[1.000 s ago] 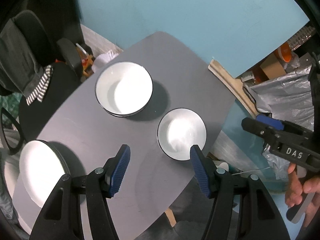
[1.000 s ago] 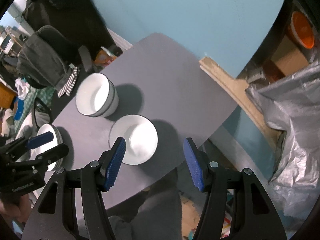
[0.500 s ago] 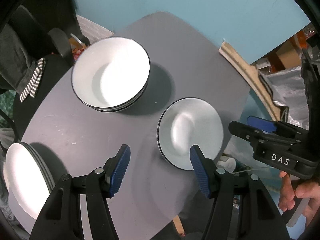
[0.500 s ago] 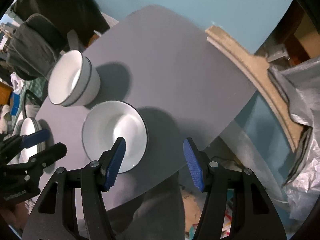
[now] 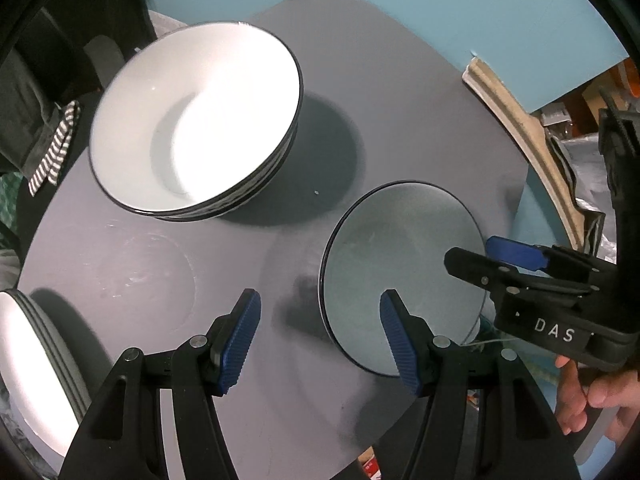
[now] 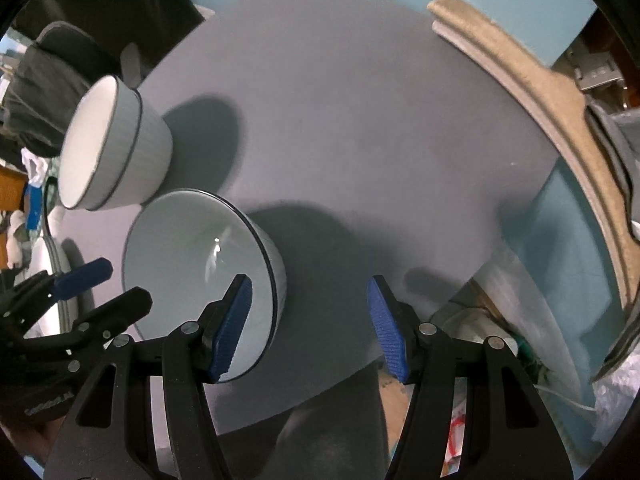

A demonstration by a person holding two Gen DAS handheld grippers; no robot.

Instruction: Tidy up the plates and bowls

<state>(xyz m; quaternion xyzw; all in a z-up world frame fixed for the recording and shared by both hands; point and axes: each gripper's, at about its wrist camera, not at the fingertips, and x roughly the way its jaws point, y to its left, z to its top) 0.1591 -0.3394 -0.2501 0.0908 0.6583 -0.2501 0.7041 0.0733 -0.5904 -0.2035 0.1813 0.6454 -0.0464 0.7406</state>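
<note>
On the grey tabletop [image 5: 400,92] a single bowl [image 5: 400,276] stands near the front edge. The right gripper [image 6: 310,320] has its jaws spread, the left one over the bowl's rim. The left gripper [image 5: 320,340], also spread, hovers beside it. Stacked bowls [image 5: 196,120] stand behind.

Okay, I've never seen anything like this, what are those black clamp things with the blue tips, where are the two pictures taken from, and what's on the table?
Those are two hand-held grippers, worked by a person rather than a robot. Each carries a wide-angle camera looking along its two blue-padded fingers.

One picture is from the left gripper, the other from the right gripper. Each view also catches the other gripper at its edge.

On the round grey table sit a stack of white bowls with dark rims, a single white bowl with a dark rim near the table edge, and a stack of white plates at the far left.

Both grippers are open and hold nothing. The right one's left finger appears in front of the single bowl.
</note>
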